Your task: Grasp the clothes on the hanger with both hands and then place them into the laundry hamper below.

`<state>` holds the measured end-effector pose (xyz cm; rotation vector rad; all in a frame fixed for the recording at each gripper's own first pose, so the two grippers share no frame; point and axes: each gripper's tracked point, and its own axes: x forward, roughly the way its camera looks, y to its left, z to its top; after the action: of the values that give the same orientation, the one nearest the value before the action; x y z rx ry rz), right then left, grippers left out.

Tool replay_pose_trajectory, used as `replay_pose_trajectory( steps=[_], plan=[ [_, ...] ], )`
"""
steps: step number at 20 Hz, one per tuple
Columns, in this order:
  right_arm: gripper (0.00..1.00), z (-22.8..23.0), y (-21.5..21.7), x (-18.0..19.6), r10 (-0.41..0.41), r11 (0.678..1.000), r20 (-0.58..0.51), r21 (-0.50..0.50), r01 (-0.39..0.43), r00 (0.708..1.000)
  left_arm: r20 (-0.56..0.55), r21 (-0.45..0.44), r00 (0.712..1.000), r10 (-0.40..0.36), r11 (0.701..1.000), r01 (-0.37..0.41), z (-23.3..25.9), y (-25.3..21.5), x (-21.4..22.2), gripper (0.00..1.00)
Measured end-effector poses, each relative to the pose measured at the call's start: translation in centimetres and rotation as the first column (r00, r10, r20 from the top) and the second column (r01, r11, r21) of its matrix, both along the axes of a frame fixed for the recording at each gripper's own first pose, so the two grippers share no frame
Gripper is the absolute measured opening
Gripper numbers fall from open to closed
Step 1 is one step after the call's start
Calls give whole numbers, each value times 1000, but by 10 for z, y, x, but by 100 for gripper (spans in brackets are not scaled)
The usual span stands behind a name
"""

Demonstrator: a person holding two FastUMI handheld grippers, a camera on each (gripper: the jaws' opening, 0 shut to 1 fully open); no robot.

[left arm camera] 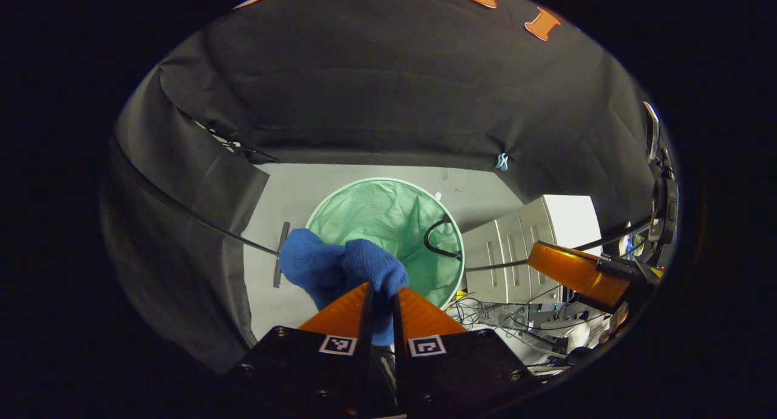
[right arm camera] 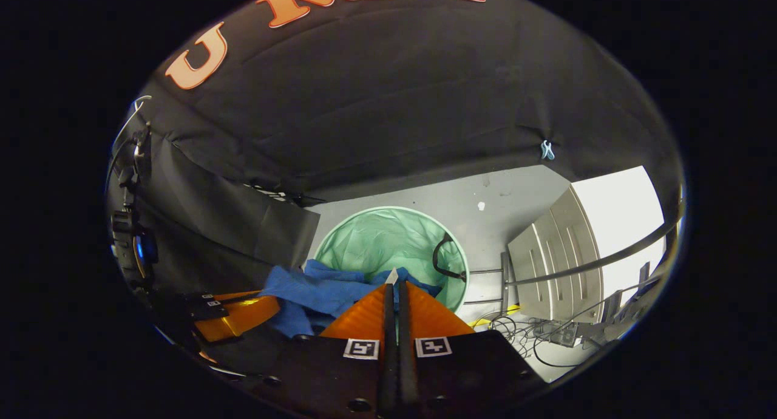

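Below us on the grey floor [left arm camera: 364,182] stands the green laundry hamper [left arm camera: 388,215]. Our left gripper [left arm camera: 383,294] is pinched on the blue clothes [left arm camera: 340,267], and our right gripper [right arm camera: 394,285] is closed on them too, above the hamper's near rim. We should centre over the opening before we release both together.

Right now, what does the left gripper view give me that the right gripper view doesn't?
Left gripper view: the left gripper pinching a bunched fold of the blue garment, with the right gripper off to one side. Right gripper view: the right gripper closed on the garment's edge and a white tag. Both: the green hamper open below, a grey cabinet beside it.
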<state>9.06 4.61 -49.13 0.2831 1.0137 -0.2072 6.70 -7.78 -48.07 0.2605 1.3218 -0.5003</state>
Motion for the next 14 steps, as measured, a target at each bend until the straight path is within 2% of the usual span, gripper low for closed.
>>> replay_pose_trajectory(
  steps=[1,2,3,4,5,6,8,9,10,11,12,13,14],
  plan=[
    [0,-2,3,0,-2,1000,-1,6,2,1000,9,-8,1000,-8,1000,8,3,-4,2,15],
    [8,-1,4,-1,-4,1000,0,13,4,1000,17,-18,1000,-12,1000,12,7,-7,4,24],
    [23,-1,5,-2,-5,1000,0,15,5,1000,21,-28,1000,-12,1000,12,12,-11,5,44],
    [22,1,6,-6,-7,1000,-1,14,8,1000,25,-32,1000,-10,999,11,13,-10,6,45],
    [22,2,6,-9,-11,1000,-3,8,11,1000,30,-35,999,-11,999,12,16,-10,5,55],
    [34,3,10,-12,-7,1000,-2,19,7,1000,36,-36,999,-13,999,14,17,-8,4,50],
    [67,2,12,-16,-6,1000,1,19,6,1000,44,-34,999,-19,999,20,18,-6,3,65],
    [51,5,11,-18,-8,1000,2,15,8,1000,47,-32,999,-20,999,22,18,-7,3,71],
    [55,6,10,-22,-12,1000,6,13,12,1000,51,-32,999,-20,999,21,21,-7,0,74],
    [55,8,11,-24,-18,1000,7,10,18,1000,54,-32,998,-18,999,20,23,-6,-1,74],
    [44,10,11,-28,-27,1000,10,13,27,1000,58,-31,998,-15,999,17,27,-3,-3,77],
    [58,12,11,-29,-36,999,15,14,36,999,61,-29,998,-15,999,16,30,-2,-5,79],
    [71,16,10,-31,-41,999,23,18,40,999,68,-33,998,-14,999,17,34,-3,-6,86]
  ],
)
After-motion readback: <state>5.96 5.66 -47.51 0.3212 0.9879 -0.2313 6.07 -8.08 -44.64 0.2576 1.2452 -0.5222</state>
